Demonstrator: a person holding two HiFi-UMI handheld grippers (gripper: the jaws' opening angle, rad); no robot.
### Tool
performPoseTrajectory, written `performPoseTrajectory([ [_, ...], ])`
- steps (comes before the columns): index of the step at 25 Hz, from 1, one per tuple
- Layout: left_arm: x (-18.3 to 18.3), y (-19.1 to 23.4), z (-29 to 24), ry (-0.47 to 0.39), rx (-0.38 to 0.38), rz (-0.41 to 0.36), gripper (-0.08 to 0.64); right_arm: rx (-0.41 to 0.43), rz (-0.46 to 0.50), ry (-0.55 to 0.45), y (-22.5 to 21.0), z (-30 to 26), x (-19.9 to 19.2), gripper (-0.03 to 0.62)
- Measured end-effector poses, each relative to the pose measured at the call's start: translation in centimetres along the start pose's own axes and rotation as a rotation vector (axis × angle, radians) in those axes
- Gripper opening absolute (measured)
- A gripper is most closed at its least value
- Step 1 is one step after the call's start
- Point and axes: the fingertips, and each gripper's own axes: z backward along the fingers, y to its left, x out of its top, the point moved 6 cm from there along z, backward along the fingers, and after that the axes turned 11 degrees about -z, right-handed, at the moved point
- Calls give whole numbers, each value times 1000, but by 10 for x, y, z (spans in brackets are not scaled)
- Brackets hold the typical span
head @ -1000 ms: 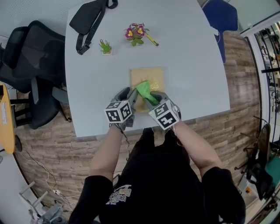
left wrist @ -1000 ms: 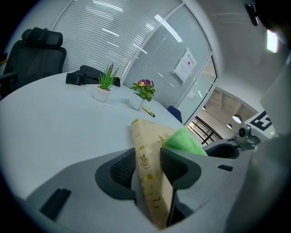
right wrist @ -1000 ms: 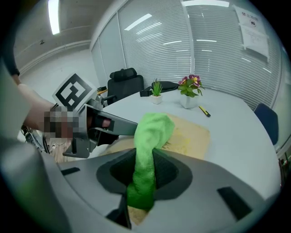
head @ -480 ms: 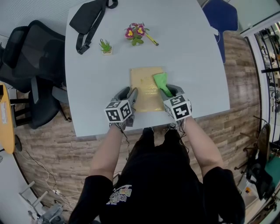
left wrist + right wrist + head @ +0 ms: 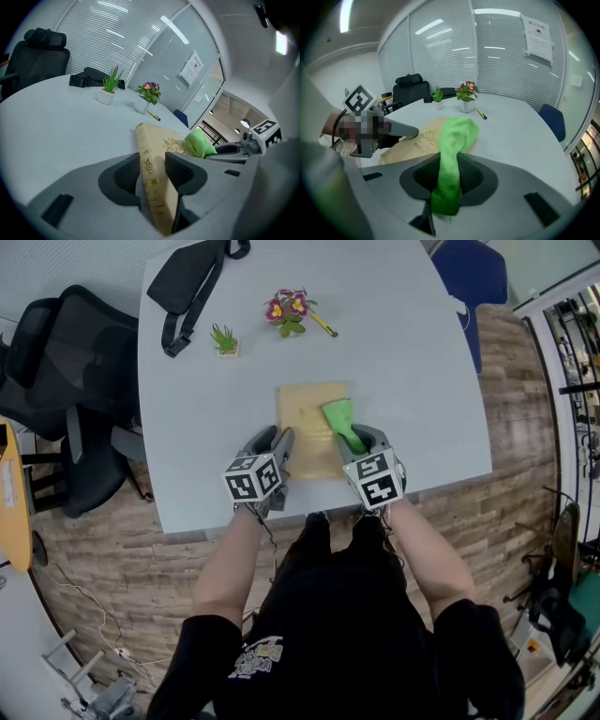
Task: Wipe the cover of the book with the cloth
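A tan book (image 5: 305,423) with gold print lies flat on the pale table (image 5: 412,381), near its front edge. My left gripper (image 5: 278,448) is shut on the book's near-left edge; in the left gripper view the spine (image 5: 154,187) stands pinched between both pads. My right gripper (image 5: 358,441) is shut on a bright green cloth (image 5: 338,417), whose free end rests on the right half of the cover. The right gripper view has the cloth (image 5: 457,133) running up from between the jaws onto the book (image 5: 417,140), with the left gripper (image 5: 401,130) just beyond it.
At the table's far side are a black bag (image 5: 187,277), a small potted plant (image 5: 225,338), a flower pot (image 5: 289,310) and a yellow pen (image 5: 325,326). Black office chairs (image 5: 56,390) stand to the left, a blue chair (image 5: 473,277) at far right.
My right gripper carried the cloth across the cover from the book's near middle to its right side, then edged slightly back left. The left gripper and the book stayed put.
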Motion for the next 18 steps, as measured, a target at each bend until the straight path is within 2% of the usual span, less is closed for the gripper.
performPoseTrajectory([
  [5, -1, 0, 0, -2, 0, 6, 172, 56, 87, 21, 32, 2, -1, 101],
  [10, -1, 1, 0, -2, -3, 13, 169, 137, 94, 48, 62, 0, -8, 101],
  [18, -1, 0, 0, 0, -9, 14, 166, 208, 117, 70, 88, 2, -22, 100],
])
